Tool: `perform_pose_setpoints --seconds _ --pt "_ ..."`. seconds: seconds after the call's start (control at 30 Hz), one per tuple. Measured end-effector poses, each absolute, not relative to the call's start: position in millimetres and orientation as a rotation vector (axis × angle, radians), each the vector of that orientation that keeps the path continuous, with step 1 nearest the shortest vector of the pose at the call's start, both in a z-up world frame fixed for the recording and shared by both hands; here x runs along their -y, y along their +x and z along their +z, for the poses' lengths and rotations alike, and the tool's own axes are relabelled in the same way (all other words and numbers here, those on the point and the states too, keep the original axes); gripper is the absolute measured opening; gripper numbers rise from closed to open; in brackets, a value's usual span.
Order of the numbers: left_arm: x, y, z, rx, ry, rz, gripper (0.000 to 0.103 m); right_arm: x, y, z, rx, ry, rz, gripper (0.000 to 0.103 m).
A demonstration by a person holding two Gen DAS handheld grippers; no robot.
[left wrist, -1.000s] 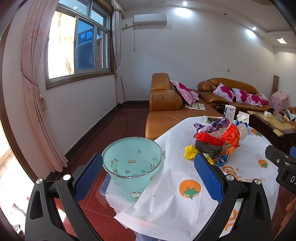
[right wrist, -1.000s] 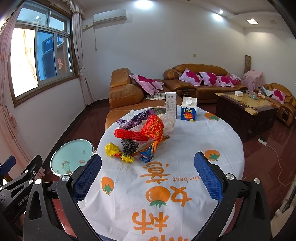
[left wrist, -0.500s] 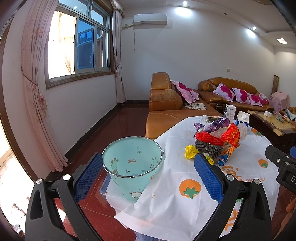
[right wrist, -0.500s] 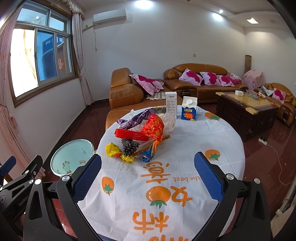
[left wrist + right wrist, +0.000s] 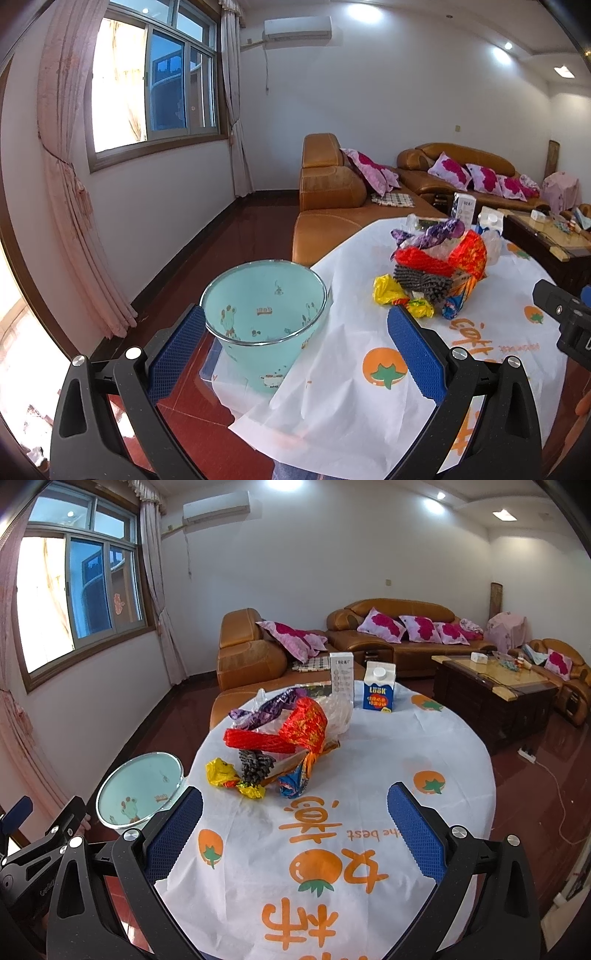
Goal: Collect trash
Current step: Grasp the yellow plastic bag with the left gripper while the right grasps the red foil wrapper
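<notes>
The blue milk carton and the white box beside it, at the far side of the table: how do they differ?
The milk carton is mostly blue with a white top and a round white cap; the white box is plain white with small grey print. The carton is wider and has a sloped top; the box is narrower, flat-topped and reaches slightly higher. Both stand upright, close together, on the far edge of the tablecloth, behind the pile of wrappers.

- Both views are bright and evenly lit, and the centre of each is sharp.
- Daylight pours through the window (image 5: 155, 85), where the panes blow out to white.
- Recessed ceiling lights (image 5: 280, 484) add overhead glow, flaring slightly.
- The glossy red floor (image 5: 255, 229) carries soft reflections.
- Fisheye bending curves walls and frames; black vignette fills the corners.
</notes>
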State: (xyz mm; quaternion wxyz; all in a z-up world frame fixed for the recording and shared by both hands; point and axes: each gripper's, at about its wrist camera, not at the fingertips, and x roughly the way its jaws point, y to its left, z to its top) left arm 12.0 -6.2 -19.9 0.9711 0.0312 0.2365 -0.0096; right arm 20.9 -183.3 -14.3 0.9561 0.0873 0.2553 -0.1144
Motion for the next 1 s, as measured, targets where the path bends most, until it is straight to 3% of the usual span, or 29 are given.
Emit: perform_pose_setpoints --seconds 0.47,0.57,0.7,0.83,0.9,1.0 --pt "-11.4 63.3 -80.1 -0.640 0.023 -0.031 0.097 235.7 73.1 -74.3 -0.647 0.236 -0.260 0.098" --pt "-14.1 75.2 -88.0 -0.651 0.021 -0.030 0.097 251.6 87.0 -80.4 -0.653 0.252 -0.256 0.082" --pt "-11.1 98.1 -85.0 -0.650 -0.001 -0.047 0.095 268.8 111.1 -80.4 -0.655 0.291 -0.228 0.074" --pt "10.0 131.1 -82.1 -0.649 -0.007 -0.134 0.082 268.8 133.9 -78.3 -0.647 0.264 -0.208 0.066" --pt "26.0 145.3 -81.5 -0.647 0.012 -0.171 0.080 270.7 147.2 -81.9 -0.657 0.275 -0.201 0.065" --pt "47.0 159.7 -82.6 -0.642 0.038 -0.196 0.080 274.6 164.9 -92.3 -0.683 0.317 -0.179 0.054"
